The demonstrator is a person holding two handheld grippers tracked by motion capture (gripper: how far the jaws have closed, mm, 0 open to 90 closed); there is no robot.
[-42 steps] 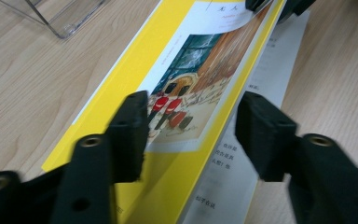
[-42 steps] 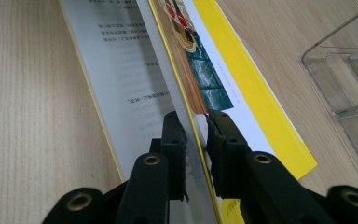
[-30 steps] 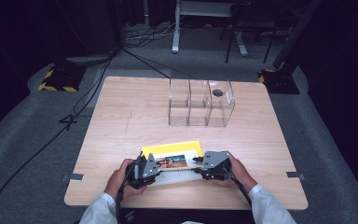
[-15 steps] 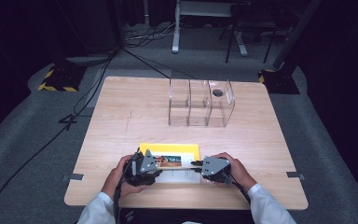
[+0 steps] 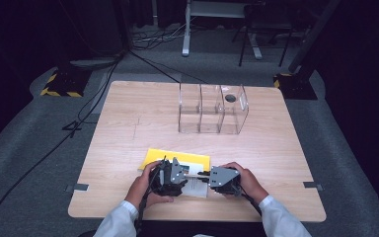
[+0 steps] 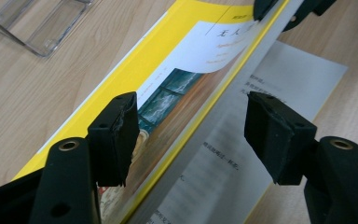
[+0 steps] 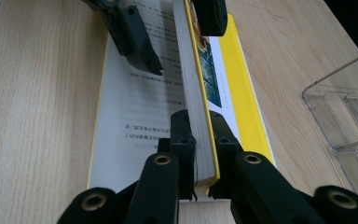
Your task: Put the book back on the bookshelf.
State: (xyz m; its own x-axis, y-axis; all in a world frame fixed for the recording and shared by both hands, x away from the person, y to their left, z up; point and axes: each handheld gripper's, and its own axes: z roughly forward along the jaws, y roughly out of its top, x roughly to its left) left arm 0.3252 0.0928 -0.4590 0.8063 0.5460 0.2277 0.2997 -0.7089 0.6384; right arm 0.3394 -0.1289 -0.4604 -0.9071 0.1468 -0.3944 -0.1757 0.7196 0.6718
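A yellow-covered book (image 5: 177, 159) lies open near the table's front edge. Its cover and a thick block of pages (image 7: 193, 93) stand up on edge, and a printed page (image 6: 261, 93) lies flat beside them. My right gripper (image 7: 200, 126) is shut on one end of that raised block, pads pressing both sides. My left gripper (image 6: 191, 112) straddles the block at the other end. Its jaws have just been opening and the pads (image 6: 116, 126) stand clear of the paper. In the high view the left gripper (image 5: 185, 174) and right gripper (image 5: 203, 174) point at each other over the book.
A clear plastic organizer (image 5: 212, 111) with three compartments stands at the middle back of the wooden table (image 5: 128, 123); a small dark object lies in its right compartment. Bare wood surrounds the book. Cables and stands sit on the floor beyond.
My left hand has shifted right along the book, closer to the right gripper. The book's yellow cover has settled squarer to the table's front edge. The right hand has hardly moved.
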